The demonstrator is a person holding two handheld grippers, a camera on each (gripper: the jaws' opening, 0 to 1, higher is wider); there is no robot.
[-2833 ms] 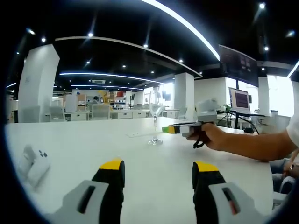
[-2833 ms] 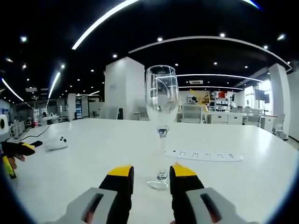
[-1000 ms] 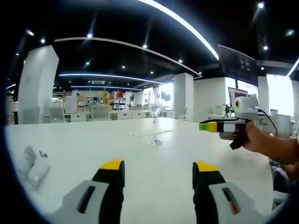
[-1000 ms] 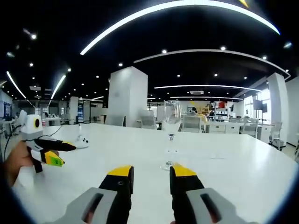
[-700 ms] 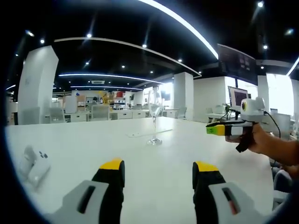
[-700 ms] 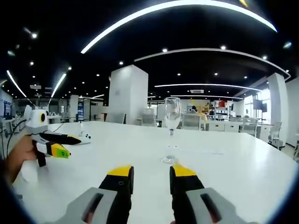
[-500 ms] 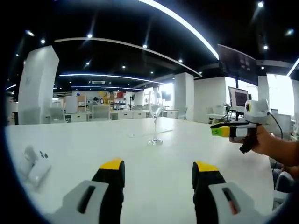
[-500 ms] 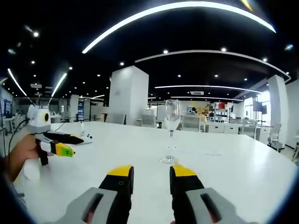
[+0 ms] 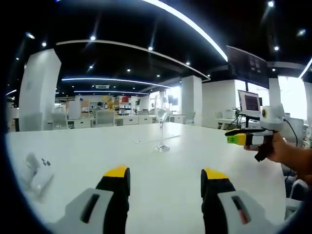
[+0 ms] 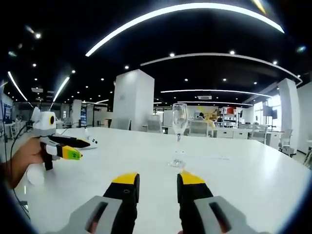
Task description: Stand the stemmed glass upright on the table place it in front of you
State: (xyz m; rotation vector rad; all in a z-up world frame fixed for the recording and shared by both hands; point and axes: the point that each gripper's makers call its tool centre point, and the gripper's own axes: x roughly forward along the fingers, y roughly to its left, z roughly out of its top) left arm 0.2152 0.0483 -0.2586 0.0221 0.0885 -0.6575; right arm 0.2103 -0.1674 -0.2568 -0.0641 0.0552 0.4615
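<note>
The clear stemmed glass (image 9: 162, 122) stands upright on the white table (image 9: 97, 151), free of both grippers. In the left gripper view my left gripper (image 9: 165, 173) is open near the table's front, well short of the glass. A hand holds my right gripper (image 9: 228, 136) in from the right, level with the glass and apart from it. The right gripper view has the glass (image 10: 179, 127) straight ahead, beyond my right gripper (image 10: 158, 178), whose jaws stand a little apart with nothing between them. My left gripper (image 10: 83, 148) comes in at the left, held by a hand.
A small white device (image 9: 36, 170) lies on the table at the left. A flat white power strip (image 9: 153, 140) lies just behind the glass. Monitors (image 9: 251, 103) stand at the far right, beyond the person's hand (image 9: 285, 151). Desks, chairs and pillars fill the room behind.
My right gripper has drawn back from the glass's stem, away and to the right, leaving the glass standing alone. The left gripper has stayed put.
</note>
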